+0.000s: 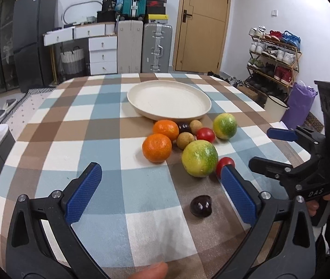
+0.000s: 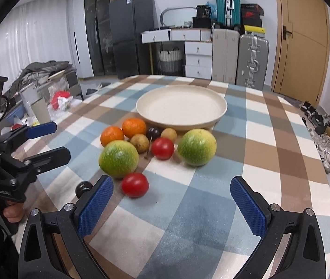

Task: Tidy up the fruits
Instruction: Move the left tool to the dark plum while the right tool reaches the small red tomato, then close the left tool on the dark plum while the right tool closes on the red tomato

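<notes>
Jaws of both the left gripper (image 1: 160,193) and the right gripper (image 2: 171,200) stand wide open and hold nothing. The fruits (image 2: 155,148) lie clustered at frame centre, just below the empty plate (image 2: 181,107) on the checked tablecloth (image 2: 269,139). A dark plum (image 1: 200,205) lies apart between the left fingers.

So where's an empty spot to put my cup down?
The plate is bare inside. The tablecloth is open right of the fruits and near the right hand-held gripper. It is crowded just before the plate, where oranges, tomatoes and green fruits bunch.
</notes>
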The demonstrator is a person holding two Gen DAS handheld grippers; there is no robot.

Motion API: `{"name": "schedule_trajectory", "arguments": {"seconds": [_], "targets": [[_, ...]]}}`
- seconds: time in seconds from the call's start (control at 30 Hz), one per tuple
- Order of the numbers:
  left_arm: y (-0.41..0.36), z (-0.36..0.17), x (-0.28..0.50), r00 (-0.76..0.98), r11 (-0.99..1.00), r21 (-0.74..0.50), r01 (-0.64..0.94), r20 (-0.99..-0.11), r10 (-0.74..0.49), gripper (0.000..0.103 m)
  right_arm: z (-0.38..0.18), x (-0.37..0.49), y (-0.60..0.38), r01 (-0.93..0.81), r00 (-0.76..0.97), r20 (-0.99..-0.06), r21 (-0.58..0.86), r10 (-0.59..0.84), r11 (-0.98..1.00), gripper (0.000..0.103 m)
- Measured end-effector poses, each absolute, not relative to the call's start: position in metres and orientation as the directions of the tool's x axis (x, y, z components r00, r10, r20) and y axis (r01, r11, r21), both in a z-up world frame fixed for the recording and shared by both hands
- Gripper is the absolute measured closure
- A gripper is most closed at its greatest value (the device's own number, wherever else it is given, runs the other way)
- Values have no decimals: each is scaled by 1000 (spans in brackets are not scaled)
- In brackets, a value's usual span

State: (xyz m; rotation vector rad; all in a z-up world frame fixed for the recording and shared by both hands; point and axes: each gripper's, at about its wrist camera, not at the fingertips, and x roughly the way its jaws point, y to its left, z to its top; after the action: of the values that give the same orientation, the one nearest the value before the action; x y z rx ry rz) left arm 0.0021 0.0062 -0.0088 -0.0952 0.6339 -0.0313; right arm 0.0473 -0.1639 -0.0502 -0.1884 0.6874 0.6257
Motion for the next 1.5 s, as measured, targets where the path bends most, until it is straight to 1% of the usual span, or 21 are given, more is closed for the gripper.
{"name": "schedule_trajectory", "arguments": {"seconds": [0.13, 0.23, 0.37, 0.4, 0.5, 0.57, 0.6, 0.67, 0.73, 0.8, 0.87, 0.93, 0.97, 1.03, 1.1, 1.13, 1.17, 1.23, 1.33, 1.37, 1.5], "targets": [[9, -15, 8, 750, 990, -138, 22, -652, -107, 1, -57, 55, -157, -615, 551, -688, 48, 473, 787, 0], [8, -20, 10, 727, 990, -139, 34, -676, -120, 1, -61, 59, -151, -632, 516, -714, 56, 473, 773, 0], [-1, -28, 13, 690, 990, -113, 84, -710, -140, 8, -69, 62, -141, -642, 491, -743, 44, 455, 765, 2], [-3, -31, 14, 681, 990, -104, 94, -719, -140, 9, -70, 63, -139, -645, 486, -747, 45, 454, 763, 6], [-12, -36, 16, 659, 989, -84, 121, -738, -144, 15, -74, 63, -134, -656, 469, -759, 43, 452, 753, 11], [-15, -41, 18, 643, 988, -78, 136, -751, -148, 22, -75, 65, -130, -661, 462, -765, 40, 449, 749, 12], [-17, -44, 19, 631, 986, -84, 143, -760, -156, 23, -76, 65, -129, -666, 455, -768, 43, 451, 745, 16], [-18, -47, 21, 613, 983, -97, 154, -771, -172, 28, -78, 66, -125, -673, 442, -776, 45, 450, 739, 21], [-21, -50, 23, 598, 981, -99, 167, -781, -181, 34, -80, 68, -123, -677, 436, -782, 41, 445, 735, 22], [-23, -50, 24, 596, 981, -93, 173, -783, -179, 37, -81, 68, -120, -685, 425, -787, 42, 447, 727, 27], [-23, -49, 24, 595, 978, -98, 182, -781, -189, 46, -82, 68, -117, -694, 419, -790, 40, 448, 719, 27], [-23, -49, 23, 594, 976, -108, 190, -779, -201, 52, -83, 67, -115, -700, 416, -792, 35, 447, 714, 32], [-24, -48, 23, 592, 973, -117, 199, -777, -215, 57, -82, 67, -113, -703, 416, -791, 34, 450, 710, 37], [-26, -47, 21, 587, 968, -128, 216, -775, -234, 63, -81, 66, -113, -704, 413, -790, 40, 454, 709, 43], [-28, -47, 19, 584, 963, -137, 231, -773, -249, 71, -80, 66, -113, -706, 411, -789, 41, 456, 707, 52], [-29, -47, 19, 580, 960, -148, 240, -771, -264, 78, -80, 66, -113, -709, 404, -788, 52, 465, 703, 53], [-29, -47, 19, 577, 957, -157, 244, -769, -274, 80, -80, 66, -114, -713, 396, -786, 63, 475, 699, 57], [-29, -47, 20, 574, 953, -177, 246, -766, -290, 81, -80, 66, -115, -714, 394, -784, 68, 480, 697, 60], [-28, -47, 20, 575, 952, -187, 243, -762, -297, 81, -79, 66, -117, -719, 381, -781, 87, 496, 689, 67], [-28, -47, 19, 577, 951, -191, 243, -759, -300, 81, -79, 66, -118, -722, 376, -778, 94, 503, 686, 70], [-28, -41, 19, 610, 954, -192, 231, -735, -296, 81, -77, 64, -123, -717, 388, -770, 92, 506, 691, 70]]}}
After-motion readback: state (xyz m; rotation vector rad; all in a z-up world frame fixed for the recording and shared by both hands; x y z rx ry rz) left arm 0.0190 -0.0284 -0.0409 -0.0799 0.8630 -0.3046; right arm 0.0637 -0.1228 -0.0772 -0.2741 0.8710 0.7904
